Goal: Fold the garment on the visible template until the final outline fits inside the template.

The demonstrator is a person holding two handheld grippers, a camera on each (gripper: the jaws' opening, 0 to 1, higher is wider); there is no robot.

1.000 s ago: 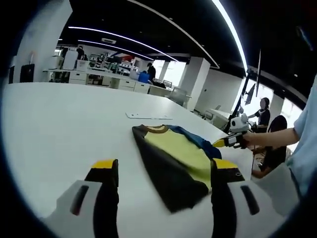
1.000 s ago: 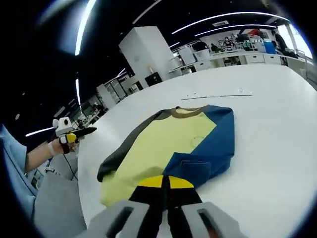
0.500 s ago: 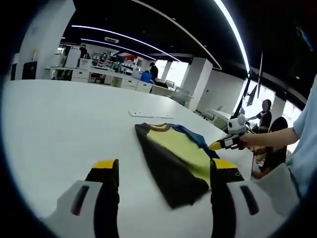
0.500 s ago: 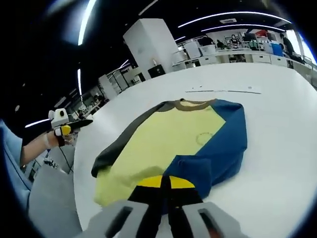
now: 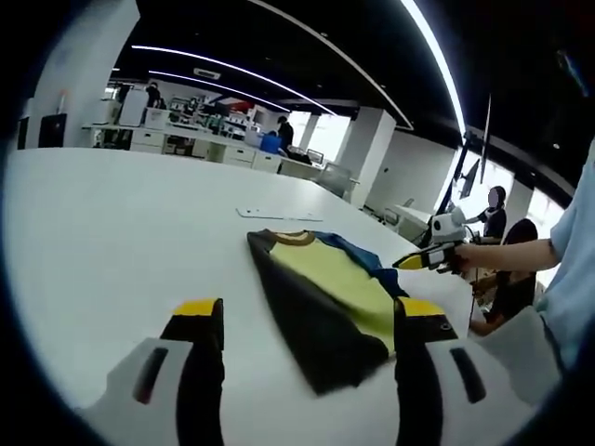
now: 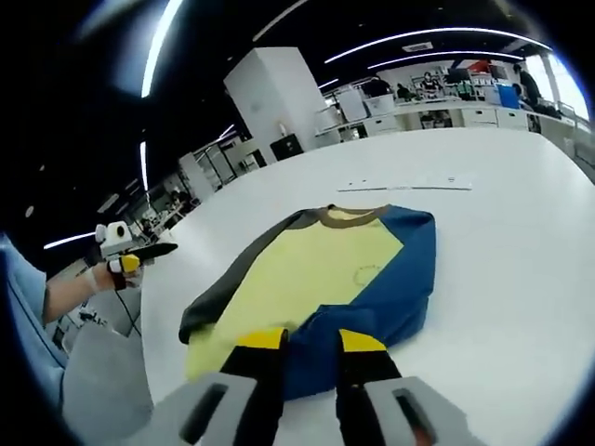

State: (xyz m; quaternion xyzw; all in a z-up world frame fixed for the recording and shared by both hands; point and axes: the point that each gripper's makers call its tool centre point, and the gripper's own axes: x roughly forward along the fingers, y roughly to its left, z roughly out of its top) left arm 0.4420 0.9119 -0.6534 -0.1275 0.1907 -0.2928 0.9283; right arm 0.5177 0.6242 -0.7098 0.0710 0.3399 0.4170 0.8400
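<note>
the garment lies flat on the white table, a yellow shirt with a brown collar, a dark grey sleeve folded along one side and a blue sleeve folded over the other; in the left gripper view the garment sits between the two jaws, dark sleeve nearest; a thin pale strip lies on the table beyond the collar, apart from the shirt; no template outline can be made out under the cloth; the right gripper hangs over the near hem, jaws parted by a narrow gap, gripping nothing; the left gripper stands above the table with jaws spread wide, empty; the right gripper enters the left gripper view from the right, held in a hand; desks and people stand in the far office.
</note>
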